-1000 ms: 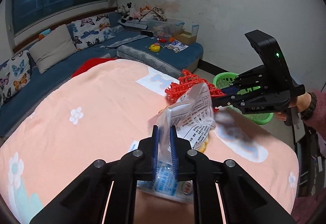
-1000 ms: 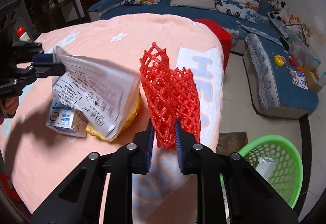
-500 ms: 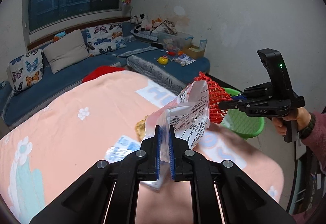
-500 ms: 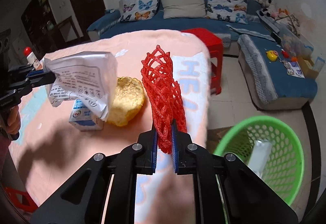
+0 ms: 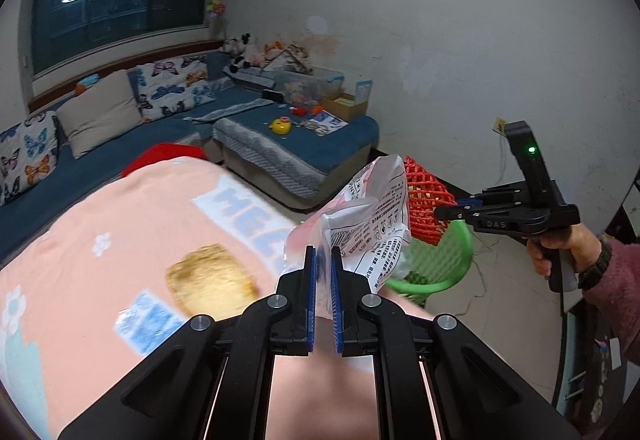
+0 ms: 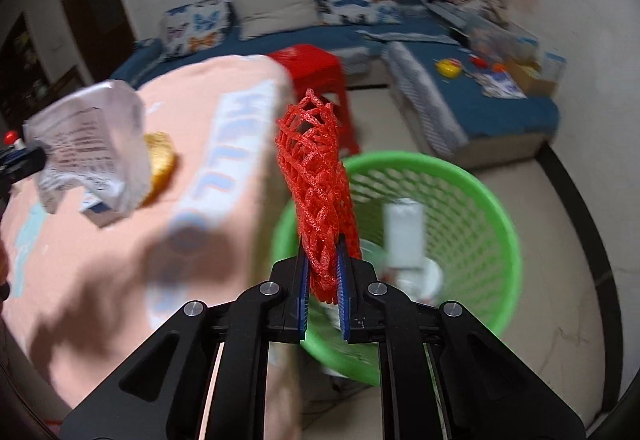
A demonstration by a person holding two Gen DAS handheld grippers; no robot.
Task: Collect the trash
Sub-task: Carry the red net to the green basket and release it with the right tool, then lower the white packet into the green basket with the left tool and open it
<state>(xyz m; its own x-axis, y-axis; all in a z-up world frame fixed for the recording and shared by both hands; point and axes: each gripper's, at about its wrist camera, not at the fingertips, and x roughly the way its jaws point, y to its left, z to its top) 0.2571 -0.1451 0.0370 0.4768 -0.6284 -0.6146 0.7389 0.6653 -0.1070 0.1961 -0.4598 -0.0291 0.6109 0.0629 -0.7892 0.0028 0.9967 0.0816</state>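
My left gripper (image 5: 323,300) is shut on a crumpled white plastic wrapper (image 5: 372,220) with printed text, held above the table's edge; the wrapper also shows in the right wrist view (image 6: 88,147). My right gripper (image 6: 323,292) is shut on a red foam net sleeve (image 6: 316,175), held over the rim of the green mesh bin (image 6: 480,199). The bin holds white trash. In the left wrist view the right gripper (image 5: 444,211) holds the red net (image 5: 424,199) above the bin (image 5: 436,280).
A yellow round piece (image 5: 212,280) and a small blue-and-white carton (image 5: 144,320) lie on the peach tablecloth (image 5: 100,224). A red stool (image 6: 316,67) stands behind the table. A blue sofa (image 5: 280,143) with cushions and toys lines the wall.
Both grippers have lifted their trash off the table and swung toward the bin. The red net now hangs over the bin's rim; the wrapper is near the table's edge.
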